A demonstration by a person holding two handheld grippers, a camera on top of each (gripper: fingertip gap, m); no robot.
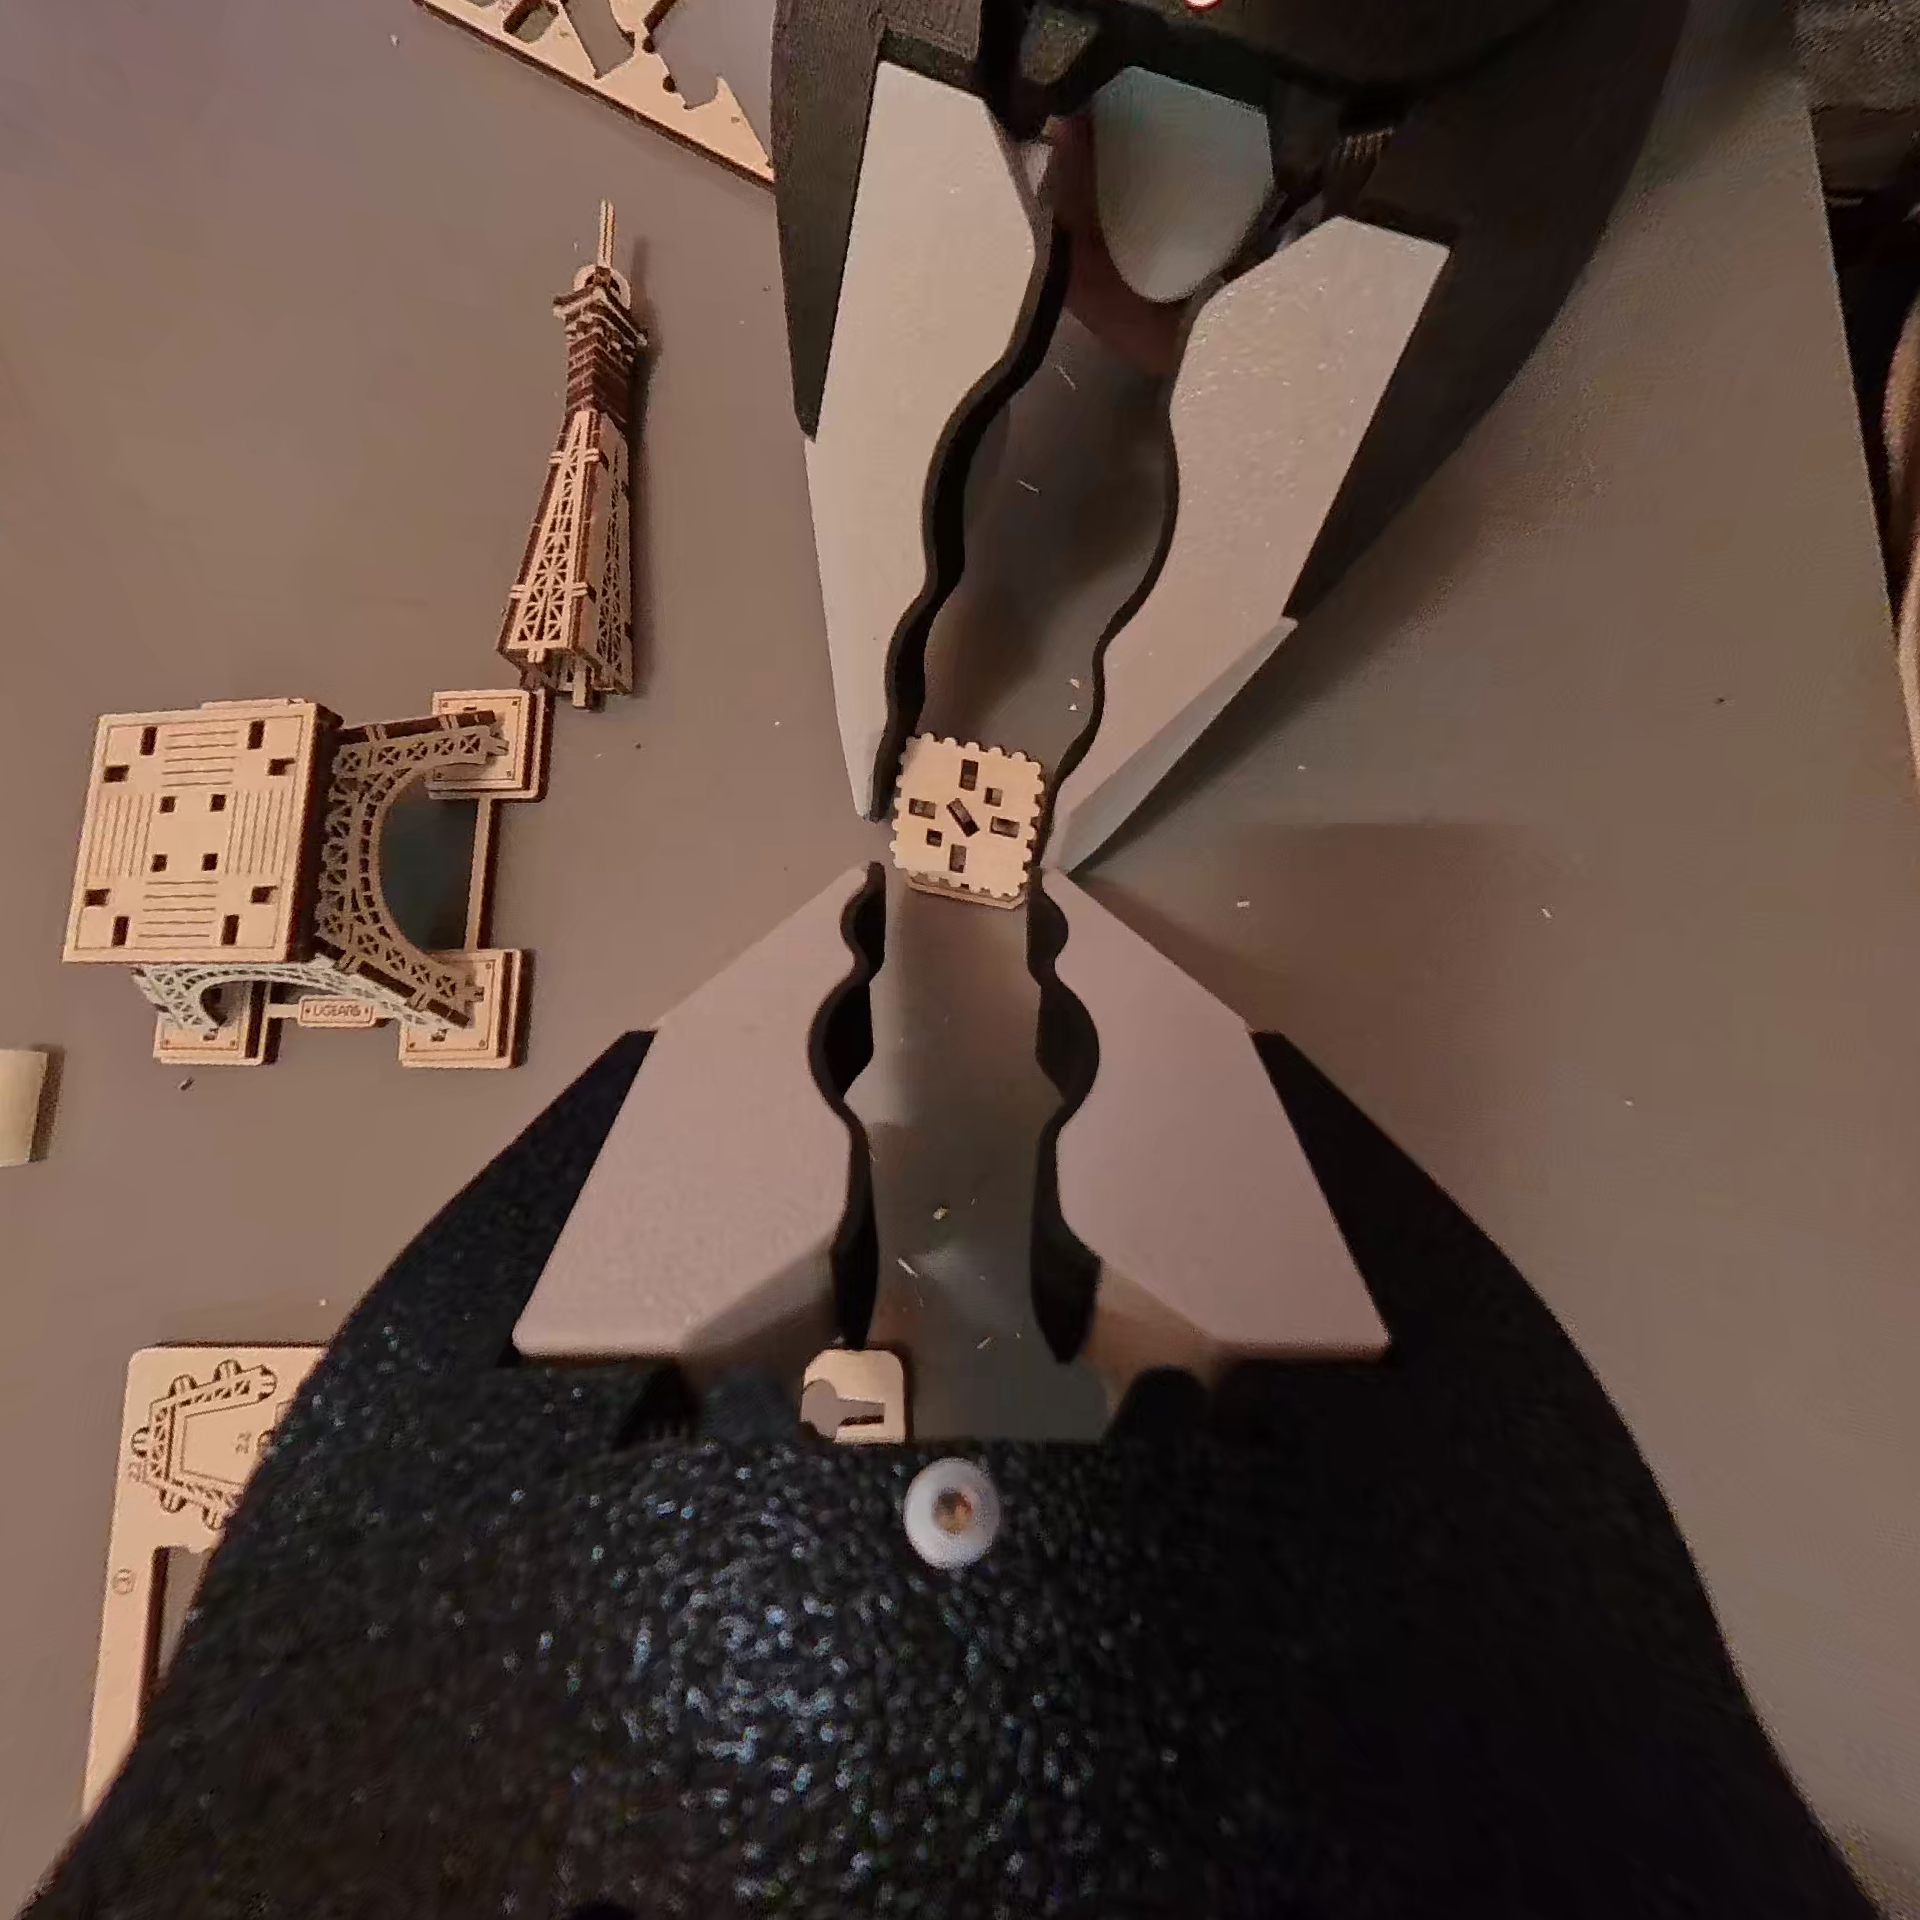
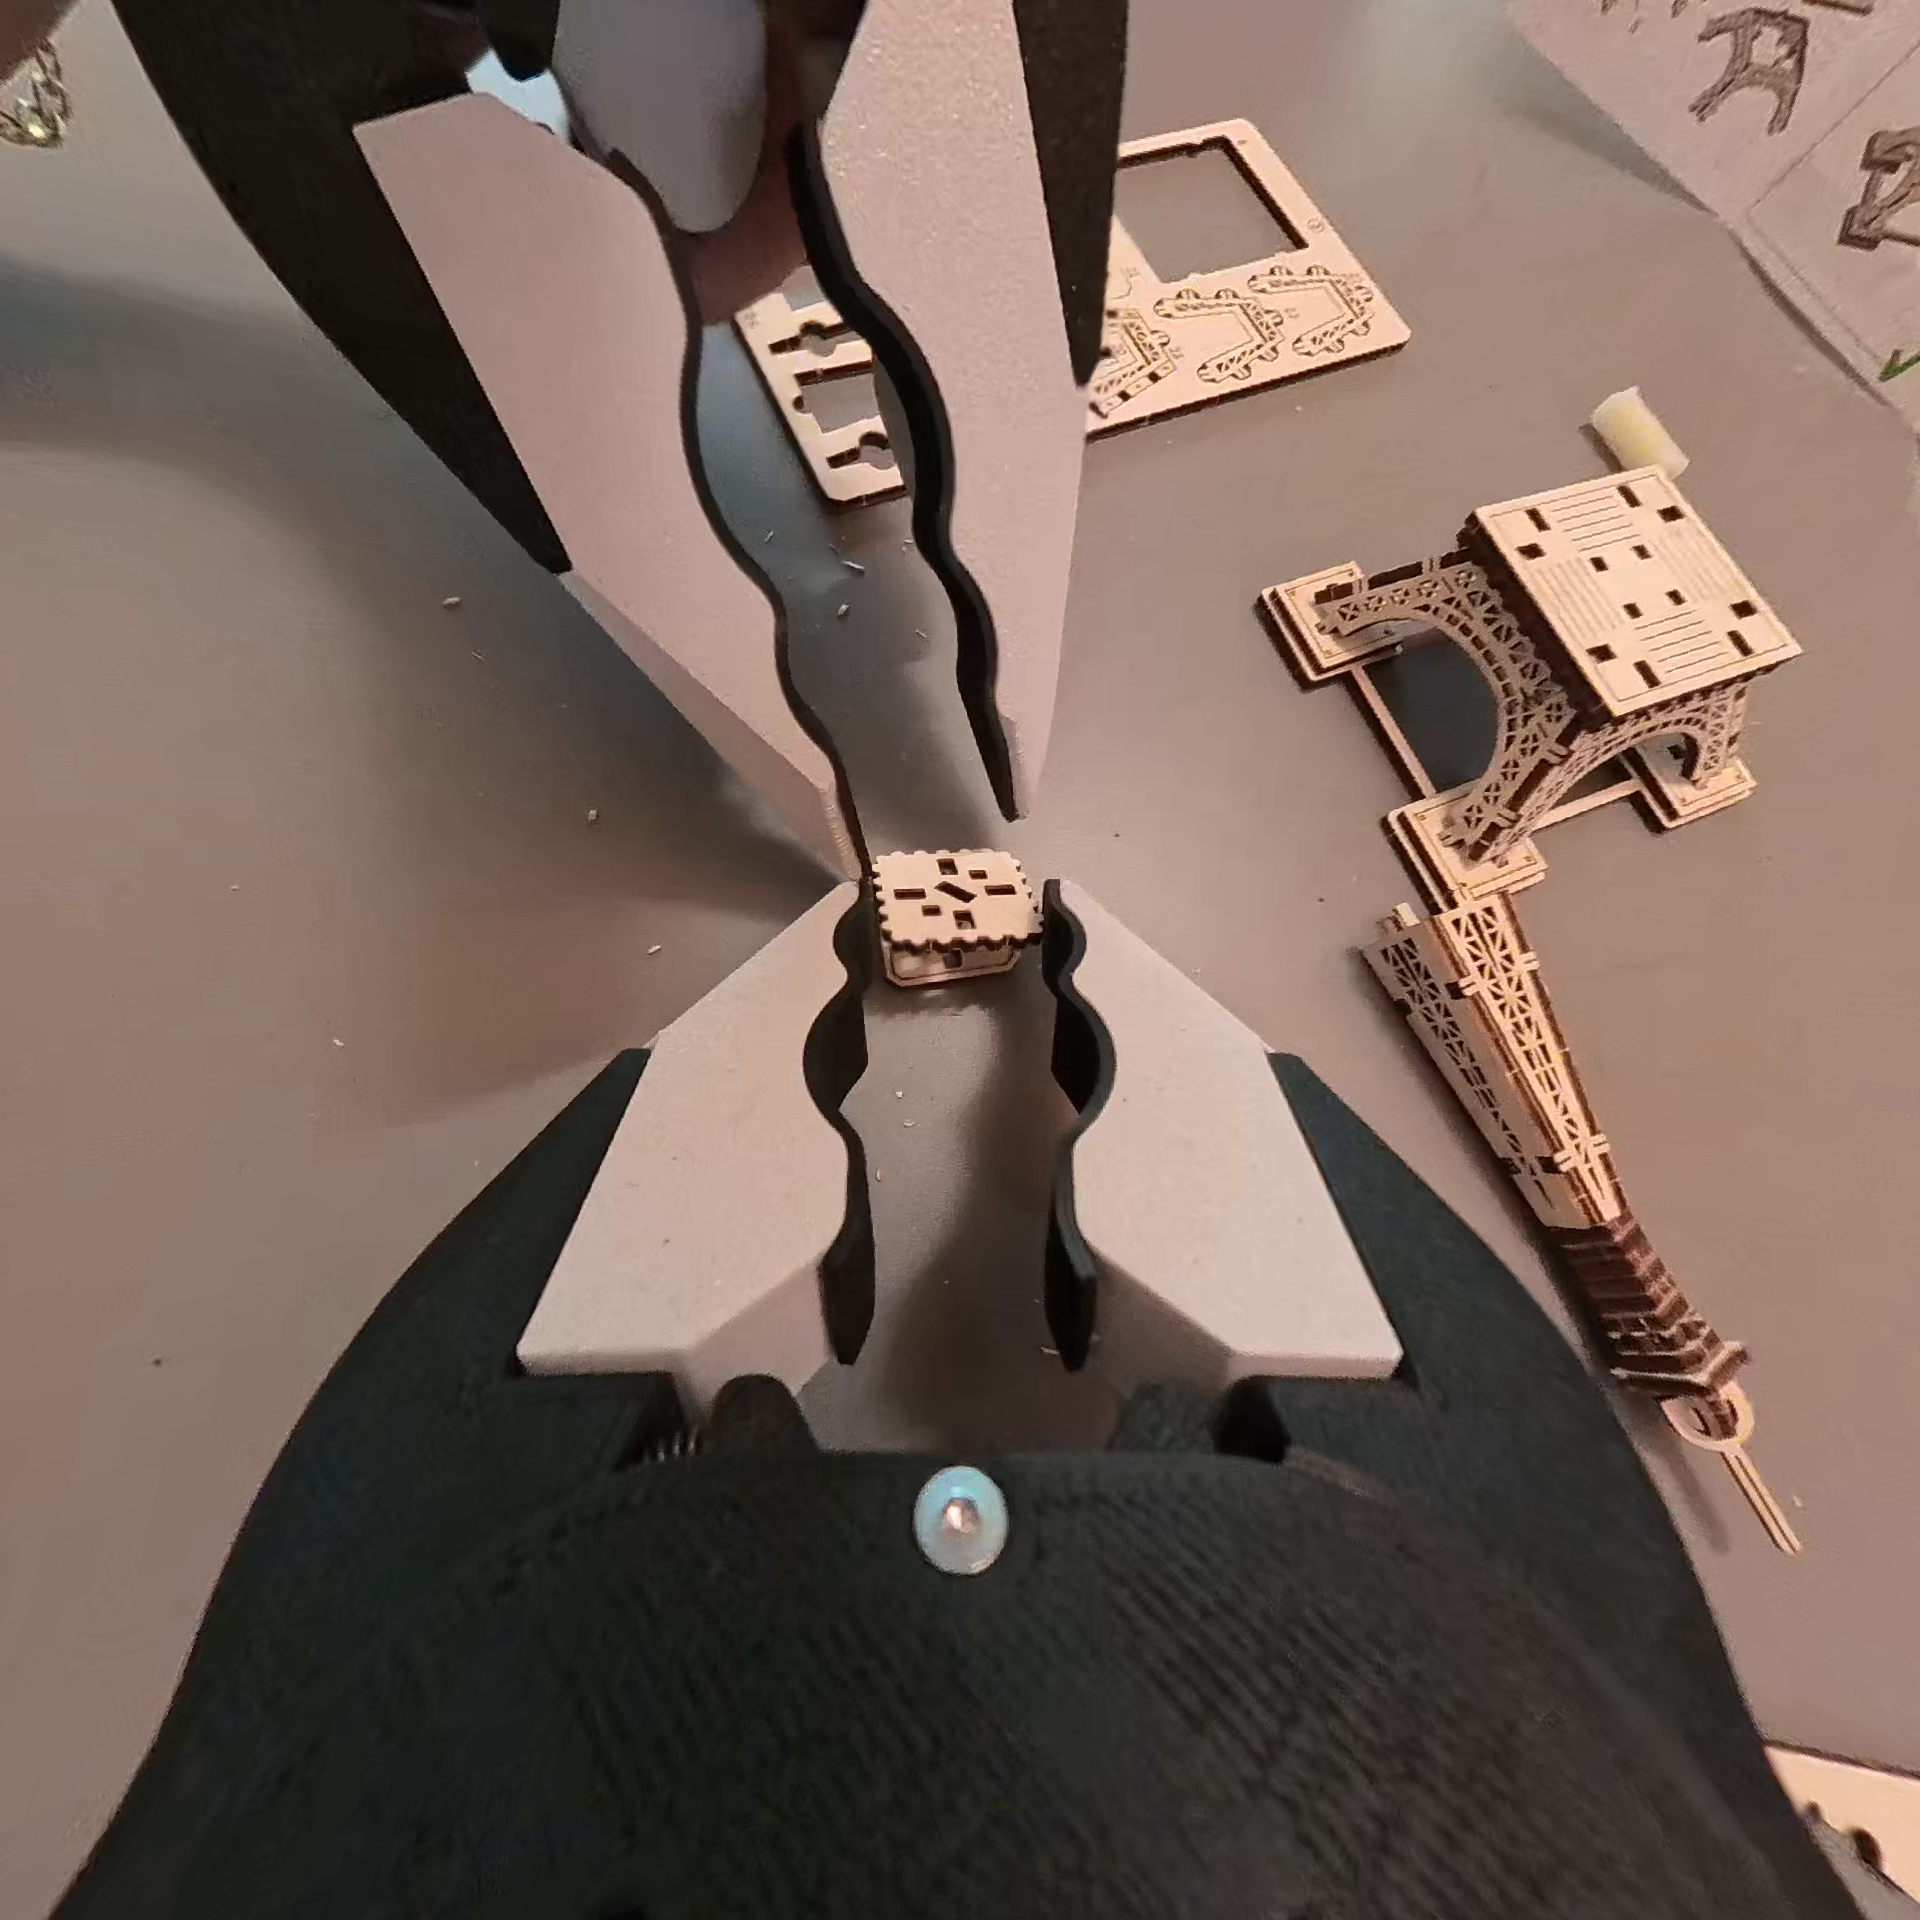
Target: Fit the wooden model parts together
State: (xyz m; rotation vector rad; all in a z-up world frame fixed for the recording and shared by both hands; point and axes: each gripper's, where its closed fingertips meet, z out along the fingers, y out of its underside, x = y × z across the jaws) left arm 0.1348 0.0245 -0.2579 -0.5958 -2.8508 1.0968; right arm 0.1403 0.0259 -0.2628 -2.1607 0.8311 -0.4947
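Note:
A small square wooden part with slots and toothed edges sits between the tips of my right gripper, which is shut on it just above the grey table. The part also shows in the right wrist view. My left gripper faces the right one head-on. Its jaws are parted about the part's width and its tips stop at the part's near edge without clamping it. The wooden tower base with arches and the tapering tower top lie apart on the table.
Punched-out wooden sheets lie at the far edge, under my left gripper and behind it. A cream block sits by the tower base. Paper sheets lie at the far right. Wood crumbs dot the table. The tips of both grippers are at nearly the same place.

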